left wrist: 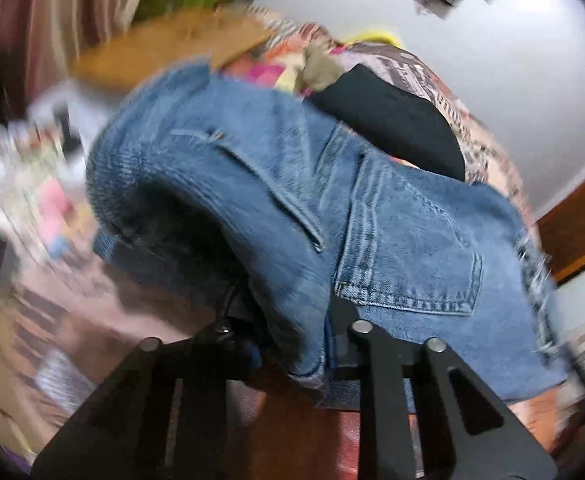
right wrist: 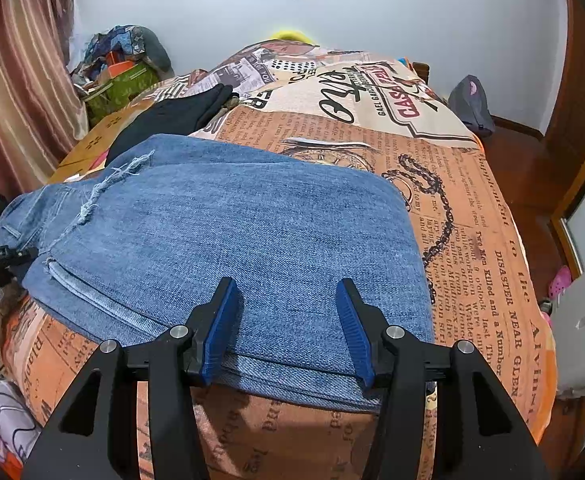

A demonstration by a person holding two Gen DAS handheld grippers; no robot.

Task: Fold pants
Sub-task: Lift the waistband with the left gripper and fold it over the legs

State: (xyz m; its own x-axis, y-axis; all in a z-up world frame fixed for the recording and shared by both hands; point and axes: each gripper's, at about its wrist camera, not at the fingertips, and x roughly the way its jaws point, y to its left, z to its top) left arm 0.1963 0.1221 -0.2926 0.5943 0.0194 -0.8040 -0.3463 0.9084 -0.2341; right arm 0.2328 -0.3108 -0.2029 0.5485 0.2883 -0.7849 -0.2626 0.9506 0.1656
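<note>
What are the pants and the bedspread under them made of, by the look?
Pants: blue denim, faded matte wash; twill weave, frayed threads and a stitched pocket show. Bedspread: thin printed woven cloth, matte, likely cotton or a blend; newspaper-style print, soft drape over the edge.

A newspaper-print bedcover (right wrist: pixel 472 216) lay on the bed, with a black garment (right wrist: pixel 172 120) and striped curtain (right wrist: pixel 16 92) nearby.

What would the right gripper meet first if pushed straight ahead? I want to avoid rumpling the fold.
Probably the folded jeans: the right gripper already straddles their near edge.
</note>
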